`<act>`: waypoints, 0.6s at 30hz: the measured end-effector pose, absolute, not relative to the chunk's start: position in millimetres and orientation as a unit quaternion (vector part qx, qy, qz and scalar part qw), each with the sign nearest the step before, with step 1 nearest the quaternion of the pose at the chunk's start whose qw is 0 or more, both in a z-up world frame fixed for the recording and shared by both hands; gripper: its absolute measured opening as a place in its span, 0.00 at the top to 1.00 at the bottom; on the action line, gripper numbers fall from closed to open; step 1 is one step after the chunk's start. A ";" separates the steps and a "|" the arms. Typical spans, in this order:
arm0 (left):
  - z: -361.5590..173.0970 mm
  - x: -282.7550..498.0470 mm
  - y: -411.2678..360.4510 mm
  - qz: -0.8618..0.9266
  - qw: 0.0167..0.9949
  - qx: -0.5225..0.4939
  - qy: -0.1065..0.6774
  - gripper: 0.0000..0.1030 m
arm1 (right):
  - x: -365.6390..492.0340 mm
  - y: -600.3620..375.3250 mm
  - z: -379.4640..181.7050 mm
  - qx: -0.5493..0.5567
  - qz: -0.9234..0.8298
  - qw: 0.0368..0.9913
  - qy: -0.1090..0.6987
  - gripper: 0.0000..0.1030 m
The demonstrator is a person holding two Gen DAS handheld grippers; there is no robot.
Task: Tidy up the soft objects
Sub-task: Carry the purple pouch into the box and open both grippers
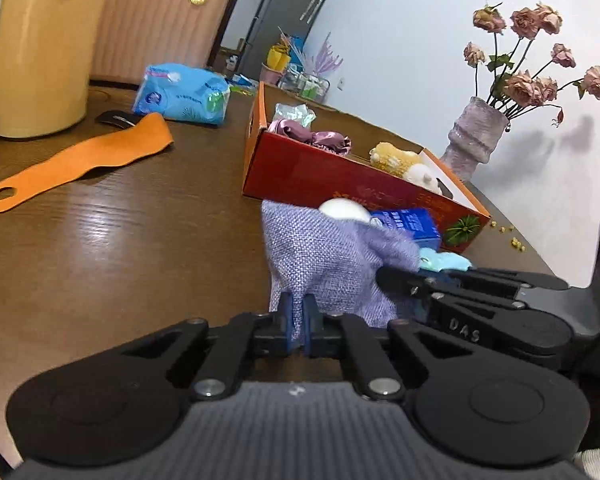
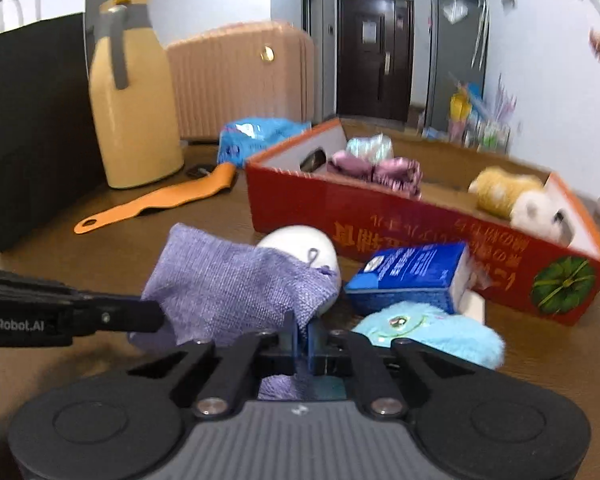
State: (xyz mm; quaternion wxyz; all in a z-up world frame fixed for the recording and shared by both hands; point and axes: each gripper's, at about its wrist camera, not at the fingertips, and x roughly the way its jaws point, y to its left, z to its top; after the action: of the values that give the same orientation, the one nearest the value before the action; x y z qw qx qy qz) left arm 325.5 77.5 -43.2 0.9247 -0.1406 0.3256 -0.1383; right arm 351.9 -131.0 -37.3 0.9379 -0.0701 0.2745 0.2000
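Right wrist view, left to right: the left tool (image 2: 156, 316), lettered "enRobot.AI", pinches the left edge of the lilac woven pouch (image 2: 228, 284), and the right tool (image 2: 302, 330) is clamped on its lower right corner, so both hold the pouch just above the worktop (image 2: 100, 248) near the red box (image 2: 380, 232). The box already holds pink satin pieces (image 2: 376, 170), a yellow plush (image 2: 496, 192) and a white plush (image 2: 540, 212). By my reading the pouch and the turquoise plush (image 2: 432, 332) are still to go in. The box's inverted Chinese lettering and the blue carton (image 2: 408, 276) print are unreadable.
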 end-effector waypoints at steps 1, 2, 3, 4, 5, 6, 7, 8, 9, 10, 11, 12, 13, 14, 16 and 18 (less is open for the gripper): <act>-38.6 315.8 76.5 -0.136 0.928 -0.137 0.318 0.95 | 341.6 -131.8 -32.1 -0.070 0.199 0.942 0.262 0.96; -32.8 304.5 75.1 -0.135 0.932 -0.132 0.308 0.95 | 329.6 -132.8 -26.3 -0.068 0.199 0.945 0.250 0.96; -25.8 291.8 73.2 -0.134 0.937 -0.126 0.296 0.95 | 317.4 -134.1 -21.1 -0.067 0.199 0.947 0.242 0.96; -19.4 279.4 71.7 -0.134 0.942 -0.120 0.284 0.95 | 306.3 -135.1 -16.6 -0.066 0.200 0.948 0.237 0.96; -13.9 269.4 69.0 -0.135 0.945 -0.115 0.276 0.95 | 293.3 -136.9 -13.0 -0.069 0.203 0.948 0.234 0.96; -9.5 258.0 66.9 -0.137 0.947 -0.112 0.270 0.95 | 282.0 -139.2 -10.3 -0.069 0.204 0.948 0.233 0.96; -6.5 248.5 64.5 -0.141 0.947 -0.112 0.267 0.95 | 269.6 -143.8 -8.1 -0.063 0.208 0.948 0.234 0.96; -4.6 240.9 62.8 -0.144 0.947 -0.113 0.265 0.95 | 261.4 -147.7 -5.9 -0.055 0.210 0.947 0.237 0.96; -3.3 234.4 60.5 -0.147 0.946 -0.114 0.266 0.95 | 251.6 -152.5 -4.3 -0.047 0.209 0.947 0.238 0.96; -2.4 226.7 57.0 -0.150 0.946 -0.112 0.266 0.95 | 241.9 -157.9 -2.7 -0.038 0.208 0.949 0.236 0.96; -1.4 221.4 53.5 -0.153 0.946 -0.108 0.264 0.95 | 232.5 -164.2 -1.0 -0.030 0.205 0.950 0.233 0.96; 0.3 216.0 48.9 -0.158 0.946 -0.104 0.262 0.95 | 225.2 -170.0 0.6 -0.021 0.201 0.952 0.231 0.96; 2.1 212.0 45.1 -0.164 0.946 -0.103 0.259 0.95 | 219.0 -175.8 2.4 -0.012 0.198 0.953 0.228 0.96; 4.3 208.9 41.0 -0.169 0.946 -0.101 0.256 0.95 | 212.8 -181.9 4.6 -0.006 0.193 0.955 0.225 0.96; 9.5 202.9 32.0 -0.180 0.947 -0.096 0.247 0.95 | 205.2 -190.6 8.9 -0.001 0.183 0.959 0.216 0.96; 13.4 201.5 24.7 -0.187 0.948 -0.090 0.240 0.95 | 200.0 -198.1 12.9 0.002 0.176 0.962 0.209 0.96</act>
State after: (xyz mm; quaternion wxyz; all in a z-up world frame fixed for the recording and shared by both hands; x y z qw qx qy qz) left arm 201.5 24.7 13.4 0.9483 -0.0899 0.2401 -0.1869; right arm 200.0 -198.1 12.9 0.9620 0.0025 0.2086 0.1764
